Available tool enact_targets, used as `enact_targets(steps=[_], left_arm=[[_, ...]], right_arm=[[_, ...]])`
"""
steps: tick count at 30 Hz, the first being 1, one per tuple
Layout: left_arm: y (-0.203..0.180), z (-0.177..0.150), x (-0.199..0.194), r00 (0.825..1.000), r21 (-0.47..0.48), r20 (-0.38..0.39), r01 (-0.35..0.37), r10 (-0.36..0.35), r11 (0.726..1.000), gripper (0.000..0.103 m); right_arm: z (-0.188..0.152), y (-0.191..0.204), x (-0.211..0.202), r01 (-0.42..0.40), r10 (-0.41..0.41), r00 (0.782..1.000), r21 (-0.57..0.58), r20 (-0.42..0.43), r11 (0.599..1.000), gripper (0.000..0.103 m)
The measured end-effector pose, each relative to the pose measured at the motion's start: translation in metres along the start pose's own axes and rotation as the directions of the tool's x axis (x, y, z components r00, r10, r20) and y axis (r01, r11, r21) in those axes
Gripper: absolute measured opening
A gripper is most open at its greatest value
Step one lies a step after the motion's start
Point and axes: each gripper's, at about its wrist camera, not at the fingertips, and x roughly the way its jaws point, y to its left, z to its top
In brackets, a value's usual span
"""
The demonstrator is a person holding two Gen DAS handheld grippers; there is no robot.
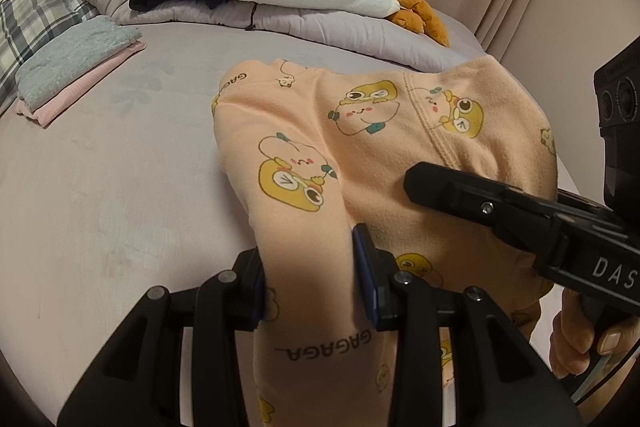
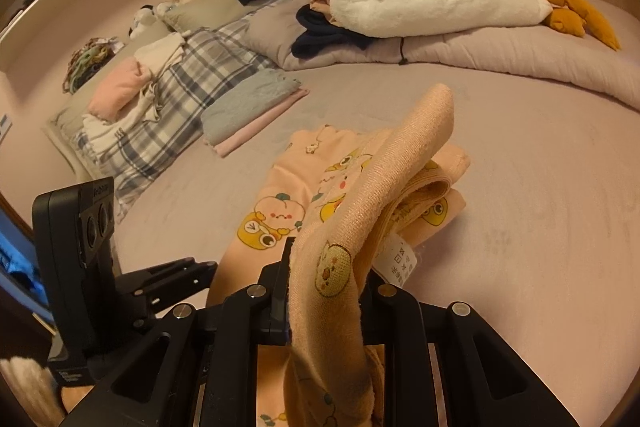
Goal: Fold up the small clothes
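Left hand-held gripper (image 1: 308, 279) clamps a fold of the pyjamas (image 1: 360, 131) (peach, cartoon print); right hand-held gripper (image 2: 326, 291) pinches their hem, above the bed (image 1: 120, 187).

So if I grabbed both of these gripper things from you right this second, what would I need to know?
Left gripper: shut on one edge of the peach pajama garment.
Right gripper: shut on another edge, lifted above the rest.
The garment is partly doubled over on the bed; the fold is unfinished.
A folded grey and pink stack lies further back.
Left: lay the held edges down, flatten, then finish folding.
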Motion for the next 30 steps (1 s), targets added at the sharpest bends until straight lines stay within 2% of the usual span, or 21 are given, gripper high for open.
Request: enact_targets(steps=[30], left_arm=[[0.01,0.038,0.037,1.0,0.013,-0.004,0.007,-0.007,1.0,0.036]], right_arm=[[0.026,-0.013,0.027,0.053,-0.052,0.998,-0.009,0.019,0.999,0.023]])
